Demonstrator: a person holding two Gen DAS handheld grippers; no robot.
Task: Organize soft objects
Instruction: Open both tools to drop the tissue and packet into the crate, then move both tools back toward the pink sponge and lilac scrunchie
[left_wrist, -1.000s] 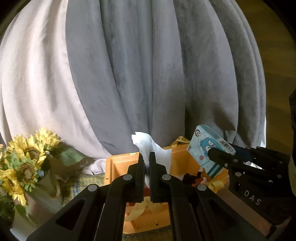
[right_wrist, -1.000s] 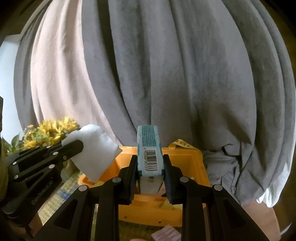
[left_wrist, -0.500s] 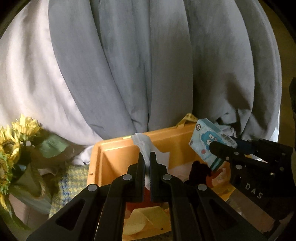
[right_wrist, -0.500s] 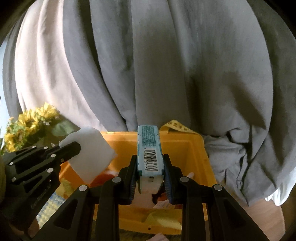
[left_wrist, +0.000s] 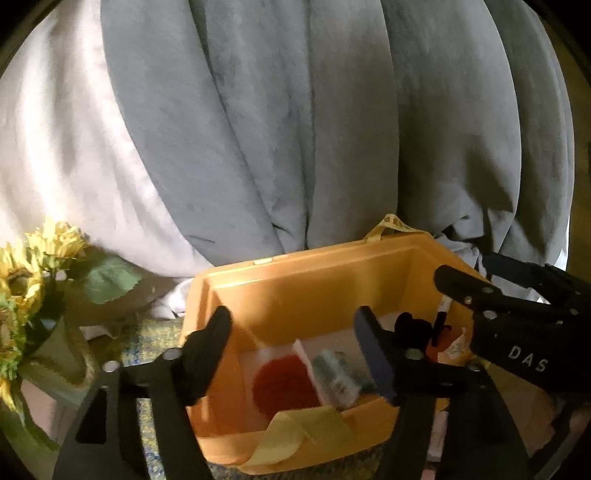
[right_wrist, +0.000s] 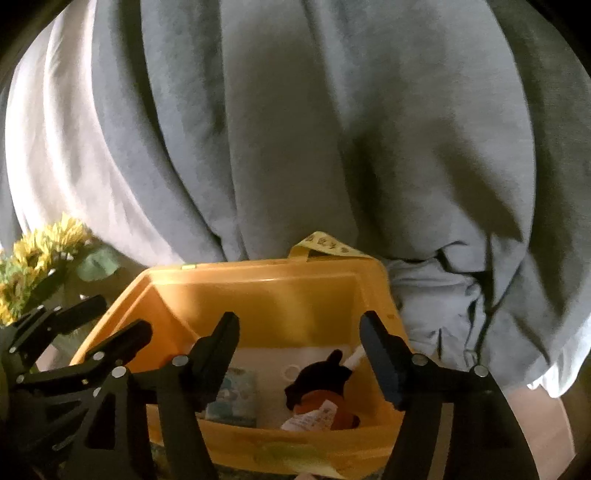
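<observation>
1. The left gripper (left_wrist: 291, 345) is hanging over the near rim of the orange bin (left_wrist: 295, 266) with its jaws spread wide and nothing between them; the right gripper (right_wrist: 299, 350) is standing equally wide and empty over the same bin.
2. The soft things are lying inside the bin: a blue tissue pack (right_wrist: 236, 397), a white sheet with a red patch (left_wrist: 284, 384) and a black-and-orange plush toy (right_wrist: 317, 384). The tissue pack is resting slanted against the white sheet, so it is likely to slide flat if nudged.
3. A yellow tape (left_wrist: 295, 435) is draping over the near rim; a gripper pulling back low risks snagging it and dragging things out.
4. The two grippers are working close together, so a careless swing is risking a knock.
5. Further off, sunflowers (left_wrist: 22, 280) are standing left of the bin, within reach of the left gripper's sideways travel; the grey curtain (right_wrist: 295, 129) is hanging behind.
</observation>
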